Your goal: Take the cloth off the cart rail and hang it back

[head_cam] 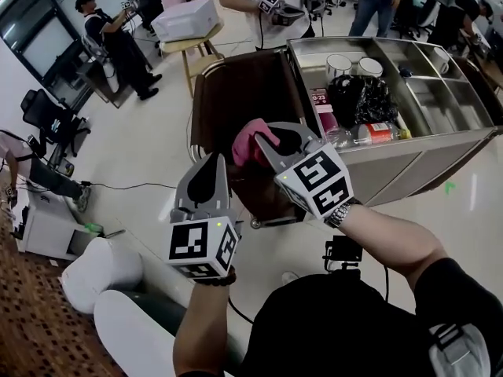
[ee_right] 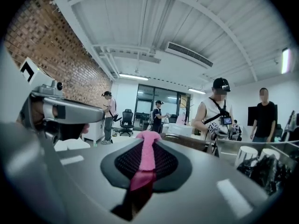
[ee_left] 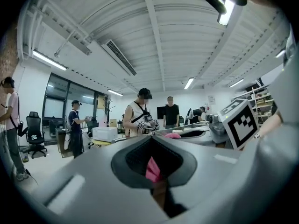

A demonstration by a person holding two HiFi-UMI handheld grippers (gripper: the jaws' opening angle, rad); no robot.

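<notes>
A pink cloth (head_cam: 250, 144) is bunched at the tip of my right gripper (head_cam: 266, 141), which is shut on it. It hangs in the air just in front of the cart's brown end panel (head_cam: 236, 85). In the right gripper view the cloth (ee_right: 148, 153) runs as a strip between the pads. My left gripper (head_cam: 212, 170) is close beside it on the left, jaws together. A sliver of pink cloth (ee_left: 153, 168) shows pinched in its gap. The cart's chrome rail (head_cam: 192, 108) curves round the panel, bare and apart from both grippers.
The steel cart tray (head_cam: 440, 144) holds two white cups (head_cam: 339, 64), a black bag (head_cam: 361, 100) and a bottle (head_cam: 376, 133). A stool with a white box (head_cam: 187, 18) stands behind the cart, with several people around. White cylinders (head_cam: 102, 269) lie low at my left.
</notes>
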